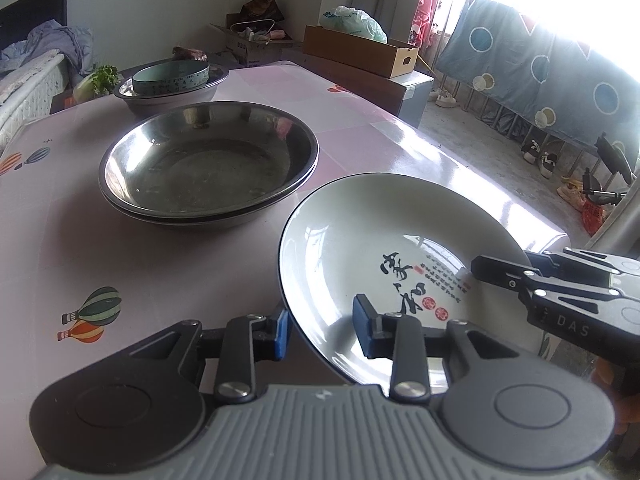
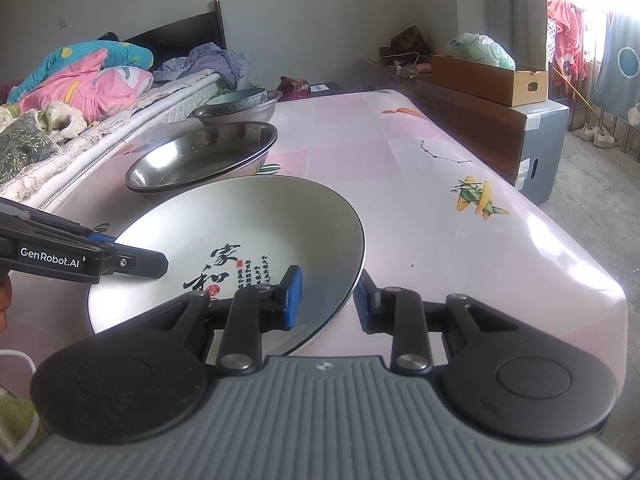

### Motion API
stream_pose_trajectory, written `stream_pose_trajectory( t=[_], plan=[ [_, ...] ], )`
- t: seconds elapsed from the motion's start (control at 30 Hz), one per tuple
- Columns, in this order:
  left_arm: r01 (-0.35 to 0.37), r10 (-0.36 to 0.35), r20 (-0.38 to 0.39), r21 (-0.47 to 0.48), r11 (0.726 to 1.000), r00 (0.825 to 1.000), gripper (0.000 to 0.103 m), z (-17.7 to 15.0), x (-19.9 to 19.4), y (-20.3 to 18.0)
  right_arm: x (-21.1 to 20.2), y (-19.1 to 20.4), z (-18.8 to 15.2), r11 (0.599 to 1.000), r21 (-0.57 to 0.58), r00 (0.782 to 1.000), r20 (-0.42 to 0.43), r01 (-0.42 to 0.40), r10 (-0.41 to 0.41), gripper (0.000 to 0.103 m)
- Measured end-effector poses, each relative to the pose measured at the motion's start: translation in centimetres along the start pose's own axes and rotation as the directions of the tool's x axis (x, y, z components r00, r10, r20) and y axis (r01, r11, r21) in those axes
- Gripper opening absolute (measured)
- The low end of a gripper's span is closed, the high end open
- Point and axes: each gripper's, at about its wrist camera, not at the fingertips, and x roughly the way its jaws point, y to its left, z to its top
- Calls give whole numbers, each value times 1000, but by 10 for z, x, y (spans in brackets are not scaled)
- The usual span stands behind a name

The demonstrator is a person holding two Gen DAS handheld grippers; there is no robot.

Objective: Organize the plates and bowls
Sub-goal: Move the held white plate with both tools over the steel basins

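Note:
A white plate with black calligraphy point(image 1: 360, 248) point(image 2: 248, 236) is tilted above the pink table, between both grippers. My left gripper point(image 1: 324, 332) straddles its near-left rim, one blue pad under and one over, with a gap left. My right gripper point(image 2: 328, 300) straddles its near-right rim the same way. Each gripper shows in the other's view: the right one point(image 1: 500, 276) and the left one point(image 2: 132, 262). Stacked steel basins point(image 1: 208, 164) point(image 2: 200, 156) sit behind the plate. A green bowl point(image 1: 172, 76) rests in a further steel basin point(image 2: 236, 110).
The pink table point(image 1: 120, 256) point(image 2: 440, 200) ends close on the right. Cardboard boxes point(image 2: 488, 76) stand beyond its far corner. A bed with bedding point(image 2: 80, 80) runs along the left side. Vegetables point(image 1: 96, 82) lie near the far basin.

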Motion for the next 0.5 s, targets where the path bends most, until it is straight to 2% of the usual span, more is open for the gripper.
stream_pose_trajectory(
  t=[0.5],
  plan=[
    [8,-8,8,9,1000,1000,33,4,-6,-4,-10,-1,4,1000,0,1000,20,11,-11,28]
  ],
)
